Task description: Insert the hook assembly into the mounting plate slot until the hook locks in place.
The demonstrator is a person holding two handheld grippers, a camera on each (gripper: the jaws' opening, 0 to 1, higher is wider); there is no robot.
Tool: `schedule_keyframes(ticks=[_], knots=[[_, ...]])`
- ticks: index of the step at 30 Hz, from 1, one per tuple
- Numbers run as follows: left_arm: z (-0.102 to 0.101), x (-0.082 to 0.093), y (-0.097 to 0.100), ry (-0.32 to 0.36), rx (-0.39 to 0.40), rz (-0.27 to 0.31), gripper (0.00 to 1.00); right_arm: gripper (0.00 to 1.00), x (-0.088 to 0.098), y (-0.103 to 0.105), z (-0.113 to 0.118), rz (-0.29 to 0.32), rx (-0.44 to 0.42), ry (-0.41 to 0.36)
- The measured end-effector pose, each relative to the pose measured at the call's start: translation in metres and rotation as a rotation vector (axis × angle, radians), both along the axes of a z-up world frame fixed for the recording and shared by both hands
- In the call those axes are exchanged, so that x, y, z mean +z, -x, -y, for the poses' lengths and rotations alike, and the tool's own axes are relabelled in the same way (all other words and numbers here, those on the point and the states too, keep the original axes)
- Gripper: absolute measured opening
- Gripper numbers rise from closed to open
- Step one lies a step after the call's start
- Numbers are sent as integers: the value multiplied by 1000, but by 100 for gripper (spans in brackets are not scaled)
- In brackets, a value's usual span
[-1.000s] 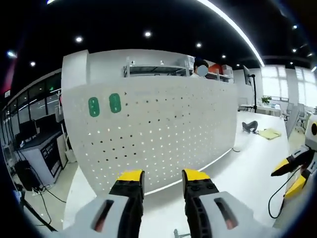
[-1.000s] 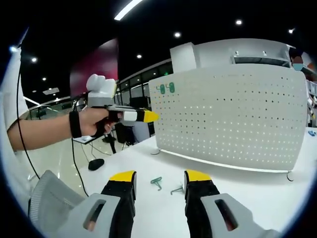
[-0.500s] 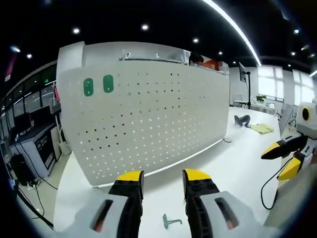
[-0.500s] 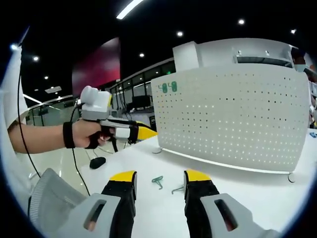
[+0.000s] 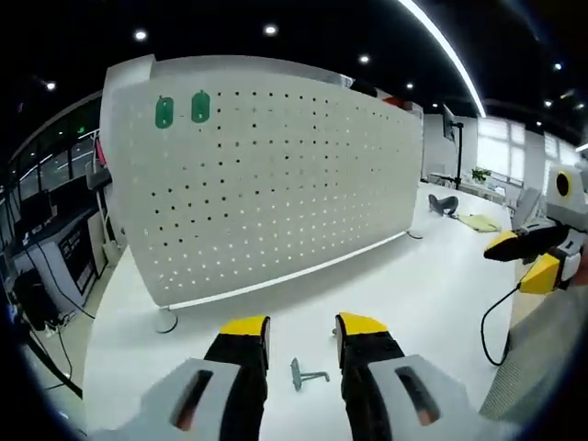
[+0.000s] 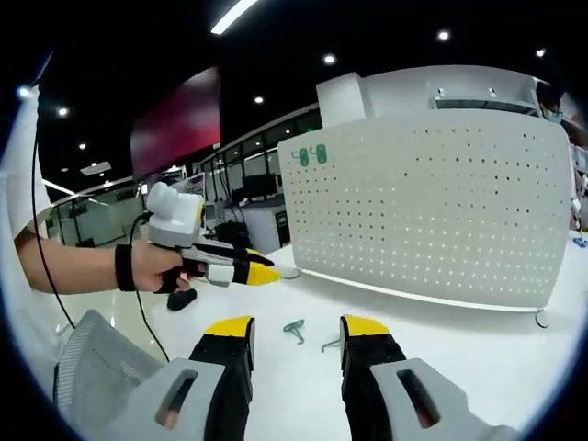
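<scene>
My left gripper (image 5: 301,331) and right gripper (image 6: 297,328) both gape with nothing held; a grey hook (image 5: 307,375) lies between the left jaws, its shape too small to resolve, before the pegboard (image 5: 276,175).

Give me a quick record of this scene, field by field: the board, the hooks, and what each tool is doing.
board: white pegboard, upright on white table
board tags: two green, top corner
grey hook: on table between left tool tips
green hook: on table, ahead of right tool
left tool: open, empty, low over table
right tool: open, empty
inserted: no hook yet
</scene>
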State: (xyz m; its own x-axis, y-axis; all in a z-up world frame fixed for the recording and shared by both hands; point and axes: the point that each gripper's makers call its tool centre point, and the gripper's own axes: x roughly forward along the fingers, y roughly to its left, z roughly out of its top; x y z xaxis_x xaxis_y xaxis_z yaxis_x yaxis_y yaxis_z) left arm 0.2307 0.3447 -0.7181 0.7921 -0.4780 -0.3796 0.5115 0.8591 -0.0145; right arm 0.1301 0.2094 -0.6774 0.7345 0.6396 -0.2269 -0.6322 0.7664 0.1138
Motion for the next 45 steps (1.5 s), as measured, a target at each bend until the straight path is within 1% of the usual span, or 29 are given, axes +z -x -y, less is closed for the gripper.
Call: schedule_keyframes(ticks=[5,6,7,9,11,13,15,20,22,29,31,33,36,39,41,44,45], knots=[[-1,-13,3,-5,-3,-28,29,37,-1,0,1,0,-10,-1],[-2,-15,3,-11,3,-28,29,37,-1,0,2,-1,-14,-4],[-4,-19,4,-38,0,-35,29,37,-1,0,2,-1,-16,-6],[-4,-23,4,-31,-2,-39,28,37,-1,0,2,-1,-20,-3],[-5,-28,5,-25,-1,-57,28,37,-1,0,2,-1,-22,-6],[-5,-34,7,-42,-5,-66,28,37,-2,0,2,-3,-23,-4],[-6,-38,9,-40,-5,-75,28,37,-2,0,3,-4,-27,-3],[-9,-57,13,-43,-4,-116,27,37,-5,1,4,-13,-32,1],[-11,-64,14,-44,2,-134,27,35,-5,1,5,-13,-37,-1],[-11,-78,14,-53,0,-164,25,34,-7,0,8,-22,-46,5],[-9,-82,15,-49,-7,-182,24,34,-8,1,9,-25,-50,7],[-10,-85,14,-56,-6,-181,23,34,-8,1,11,-28,-54,12],[-11,-95,12,-62,-13,-204,22,34,-9,2,13,-35,-59,16],[-10,-100,10,-56,-16,-206,21,34,-9,2,14,-35,-63,18],[-11,-104,9,-64,-12,-214,20,33,-10,2,16,-41,-70,18],[-11,-107,8,-58,-8,-219,19,33,-11,1,18,-46,-75,23],[-10,-110,8,-68,-15,-219,19,33,-11,1,18,-46,-76,23]])
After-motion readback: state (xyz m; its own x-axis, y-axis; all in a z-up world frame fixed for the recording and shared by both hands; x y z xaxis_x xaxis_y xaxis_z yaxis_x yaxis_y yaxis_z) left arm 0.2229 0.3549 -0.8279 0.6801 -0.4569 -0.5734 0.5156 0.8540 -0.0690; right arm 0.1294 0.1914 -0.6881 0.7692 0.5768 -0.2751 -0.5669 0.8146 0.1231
